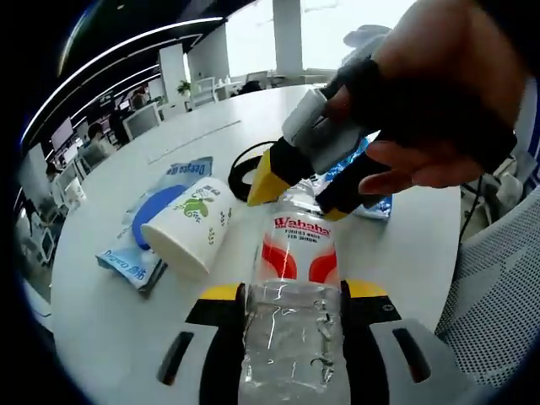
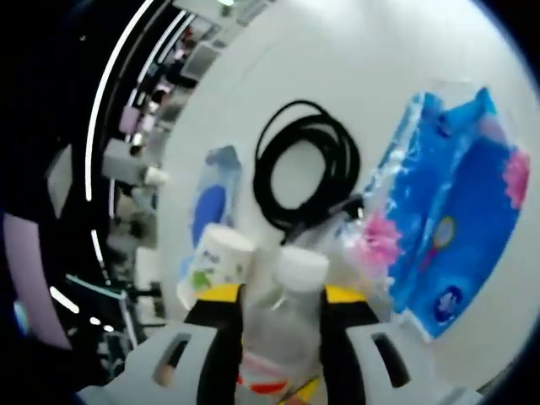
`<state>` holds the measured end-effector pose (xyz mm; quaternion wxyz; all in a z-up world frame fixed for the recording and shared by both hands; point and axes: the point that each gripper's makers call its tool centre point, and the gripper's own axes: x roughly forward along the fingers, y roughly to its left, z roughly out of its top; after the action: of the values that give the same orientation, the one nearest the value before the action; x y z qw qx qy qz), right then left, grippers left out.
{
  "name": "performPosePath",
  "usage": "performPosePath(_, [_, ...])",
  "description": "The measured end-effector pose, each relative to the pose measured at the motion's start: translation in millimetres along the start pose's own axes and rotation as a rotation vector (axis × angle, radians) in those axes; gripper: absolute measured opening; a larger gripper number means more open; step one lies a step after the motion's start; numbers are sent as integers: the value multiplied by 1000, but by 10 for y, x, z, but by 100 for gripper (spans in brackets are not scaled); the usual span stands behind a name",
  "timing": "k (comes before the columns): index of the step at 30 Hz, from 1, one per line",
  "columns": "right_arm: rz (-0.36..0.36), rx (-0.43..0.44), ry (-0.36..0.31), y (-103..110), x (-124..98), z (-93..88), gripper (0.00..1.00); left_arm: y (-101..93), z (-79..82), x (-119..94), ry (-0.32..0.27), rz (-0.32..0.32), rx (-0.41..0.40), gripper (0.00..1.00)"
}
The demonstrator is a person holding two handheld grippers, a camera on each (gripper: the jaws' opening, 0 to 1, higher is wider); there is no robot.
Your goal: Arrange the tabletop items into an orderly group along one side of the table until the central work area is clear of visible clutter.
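A clear water bottle (image 1: 292,253) with a red and white label sticks forward between the jaws of my left gripper (image 1: 291,293), which is shut on its body. My right gripper (image 1: 305,191), held by a hand, reaches in from the upper right. Its yellow-tipped jaws sit on either side of the bottle's neck. In the right gripper view the white cap (image 2: 302,267) pokes out just past my right gripper (image 2: 283,297), whose jaws press the bottle's shoulder.
A paper cup (image 1: 190,226) (image 2: 216,260) lies on its side on a blue wipes pack (image 1: 139,253) (image 2: 216,196). Behind are a black cable coil (image 1: 240,169) (image 2: 304,169) and a blue tissue pack (image 2: 460,219). The round white table (image 1: 405,253) has a mesh chair (image 1: 498,295) at its right.
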<state>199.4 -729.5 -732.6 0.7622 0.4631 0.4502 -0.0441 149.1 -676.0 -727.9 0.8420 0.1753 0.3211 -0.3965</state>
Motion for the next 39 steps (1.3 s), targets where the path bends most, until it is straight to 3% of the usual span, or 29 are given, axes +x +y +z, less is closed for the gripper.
performPosePath(3, [7, -20, -6, 13, 7, 4, 28, -1, 4, -7, -8, -1, 3, 42])
performPosePath(5, [26, 19, -14, 22, 21, 18, 27, -9, -15, -13, 2, -2, 15, 43])
performPosePath(7, [36, 28, -19, 11, 10, 23, 25, -25, -40, -12, 9, 5, 80, 43])
performPosePath(12, [86, 15, -49, 60, -31, 18, 23, -18, -31, -26, 12, 13, 20, 42])
performPosePath(17, [145, 18, -48, 140, -140, 6, 21, -13, -44, -56, 29, 36, 30, 41])
performPosePath(23, [249, -86, -72, 391, -347, -38, 20, 34, -38, -150, 8, 56, 10, 40])
performPosePath(27, [309, -242, -83, 626, -495, -111, 19, 99, -22, -226, -5, 81, 22, 40])
performPosePath(33, [407, -461, -114, 1042, -690, -176, 19, 247, 151, -430, -73, 154, -18, 39])
performPosePath(37, [470, -567, -124, 1300, -798, -250, 19, 394, 238, -561, -115, 203, -35, 39])
performPosePath(39, [496, -572, -113, 1429, -850, -308, 19, 458, 260, -614, -127, 229, -39, 39])
